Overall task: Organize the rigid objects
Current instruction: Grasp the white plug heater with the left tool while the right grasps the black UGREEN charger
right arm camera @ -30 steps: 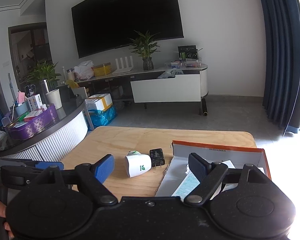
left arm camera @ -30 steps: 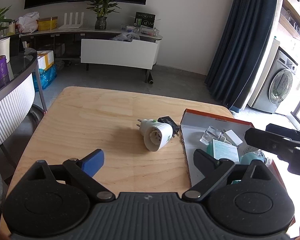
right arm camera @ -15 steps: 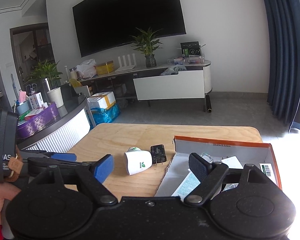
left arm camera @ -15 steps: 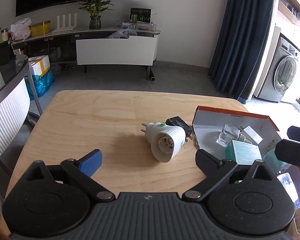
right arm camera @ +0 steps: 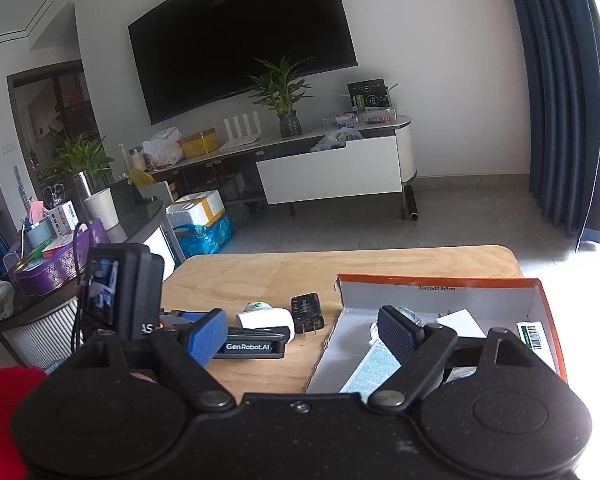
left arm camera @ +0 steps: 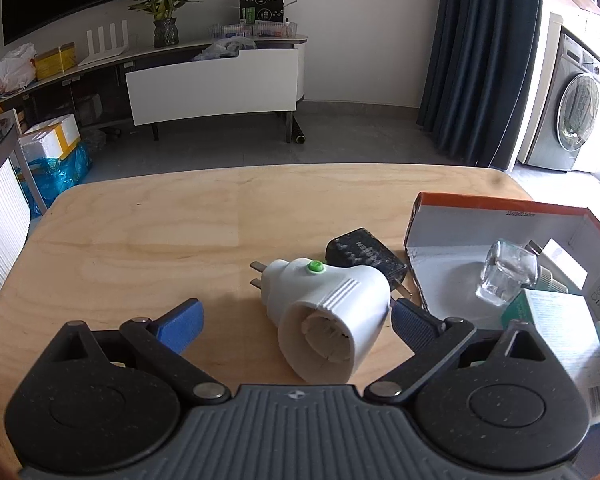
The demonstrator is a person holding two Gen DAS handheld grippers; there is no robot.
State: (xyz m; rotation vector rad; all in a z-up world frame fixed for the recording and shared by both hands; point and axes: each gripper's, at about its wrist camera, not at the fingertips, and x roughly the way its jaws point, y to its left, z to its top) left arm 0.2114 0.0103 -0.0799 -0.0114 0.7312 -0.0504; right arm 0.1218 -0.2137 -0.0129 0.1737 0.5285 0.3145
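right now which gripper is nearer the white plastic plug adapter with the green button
Left. The left gripper has its open jaws on either side of the white plastic plug adapter; the right gripper hangs back over the cardboard box.

Dark television (right arm camera: 242,40) on white wall. Potted plant (left arm camera: 162,4) on long low cabinet (left arm camera: 216,80), white router (left arm camera: 102,44) and yellow box (left arm camera: 55,60) beside it. Dark blue curtain (left arm camera: 484,60) at right. Washing machine (left arm camera: 568,108) in far corner. Purple basket (right arm camera: 56,268) on curved counter.
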